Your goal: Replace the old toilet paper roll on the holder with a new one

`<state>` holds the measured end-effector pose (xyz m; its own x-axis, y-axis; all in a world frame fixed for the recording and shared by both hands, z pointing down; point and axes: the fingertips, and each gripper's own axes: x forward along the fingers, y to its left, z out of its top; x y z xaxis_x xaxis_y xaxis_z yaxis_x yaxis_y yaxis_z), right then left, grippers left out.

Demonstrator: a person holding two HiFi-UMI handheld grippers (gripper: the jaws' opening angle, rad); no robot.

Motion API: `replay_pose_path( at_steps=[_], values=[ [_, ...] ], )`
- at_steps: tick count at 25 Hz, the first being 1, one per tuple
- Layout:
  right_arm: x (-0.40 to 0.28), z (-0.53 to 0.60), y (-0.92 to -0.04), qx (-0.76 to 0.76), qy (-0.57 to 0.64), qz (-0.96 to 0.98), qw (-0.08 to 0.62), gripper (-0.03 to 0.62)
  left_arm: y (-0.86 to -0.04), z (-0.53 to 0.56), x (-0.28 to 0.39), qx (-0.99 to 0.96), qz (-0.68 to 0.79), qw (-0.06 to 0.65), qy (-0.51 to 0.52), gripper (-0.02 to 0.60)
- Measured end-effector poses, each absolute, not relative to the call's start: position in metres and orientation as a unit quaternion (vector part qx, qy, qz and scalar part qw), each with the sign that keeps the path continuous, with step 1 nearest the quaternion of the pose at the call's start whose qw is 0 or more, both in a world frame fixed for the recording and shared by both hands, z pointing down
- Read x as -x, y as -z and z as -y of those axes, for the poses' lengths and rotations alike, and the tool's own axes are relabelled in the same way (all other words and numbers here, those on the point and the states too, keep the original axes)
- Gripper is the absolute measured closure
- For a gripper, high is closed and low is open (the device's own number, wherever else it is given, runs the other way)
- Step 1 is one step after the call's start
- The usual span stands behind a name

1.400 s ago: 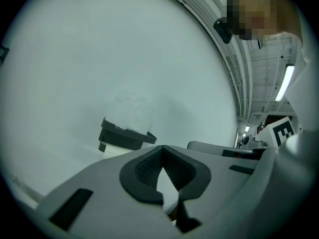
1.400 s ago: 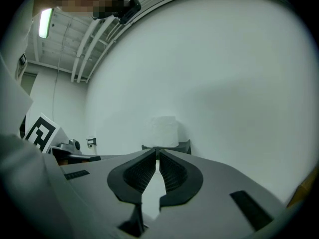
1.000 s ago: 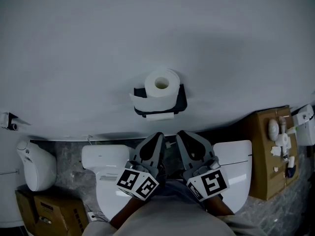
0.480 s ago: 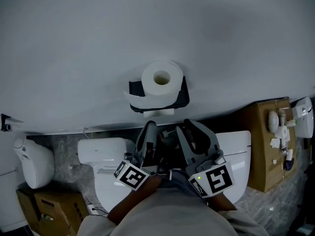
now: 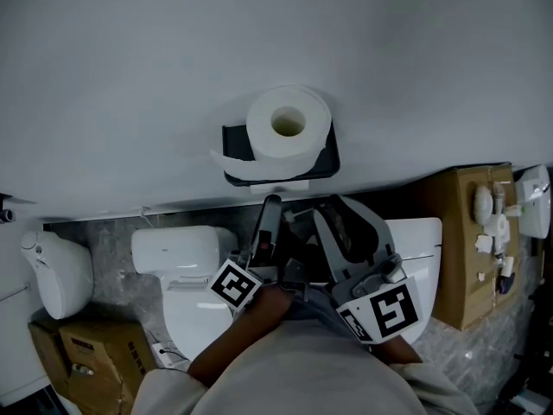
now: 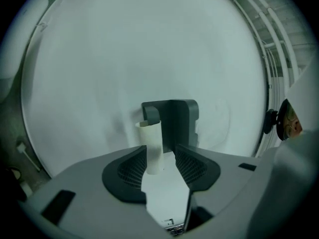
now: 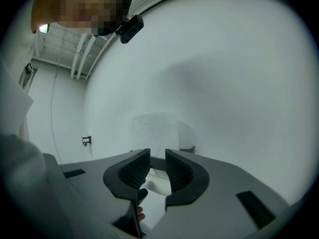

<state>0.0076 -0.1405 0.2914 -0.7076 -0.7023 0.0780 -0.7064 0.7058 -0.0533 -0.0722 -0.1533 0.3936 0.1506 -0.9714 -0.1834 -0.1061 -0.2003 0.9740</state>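
Observation:
A white toilet paper roll [image 5: 288, 128] sits on a dark holder [image 5: 321, 162] on the wall, its loose tail [image 5: 232, 168] hanging to the left. My left gripper [image 5: 270, 201], turned on its side just below the holder, is open and its jaws have just been opening. In the left gripper view [image 6: 167, 151] a curled white paper strip [image 6: 152, 148] stands in the gap close to one pad, the holder [image 6: 174, 119] behind it. My right gripper [image 5: 335, 207] beside it has also just been opening. Its narrow gap [image 7: 157, 156] is empty and faces the roll [image 7: 154, 128].
Below the holder stand a white toilet tank [image 5: 177, 249] and a second white seat [image 5: 419, 262]. A cardboard box [image 5: 467, 258] with small items is at the right. A white bin [image 5: 56, 275] and brown boxes [image 5: 82, 361] are at the lower left.
Both grippers moved up toward the holder. The left one rolled onto its side and its jaws opened. The right jaws parted slightly. The roll looks larger.

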Motion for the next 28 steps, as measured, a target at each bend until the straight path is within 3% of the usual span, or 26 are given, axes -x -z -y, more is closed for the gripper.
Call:
replay_pose_path(
  at_steps=[5, 11, 16, 28],
  values=[
    [-0.011, 0.143, -0.294, -0.382, -0.042, 0.923, 0.031, 0.503, -0.399, 0.164, 0.073, -0.591, 0.432, 0.461, 0.501, 0.347],
    [-0.009, 0.143, -0.297, -0.370, -0.037, 0.927, 0.041, 0.507, -0.402, 0.180, 0.077, -0.580, 0.435, 0.461, 0.511, 0.345],
    [-0.016, 0.148, -0.295, -0.367, -0.033, 0.929, 0.044, 0.577, -0.401, 0.191, 0.077, -0.574, 0.435, 0.458, 0.521, 0.345],
    [-0.031, 0.158, -0.297, -0.379, -0.038, 0.924, 0.041, 0.577, -0.405, 0.199, 0.061, -0.581, 0.420, 0.471, 0.515, 0.377]
  ],
)
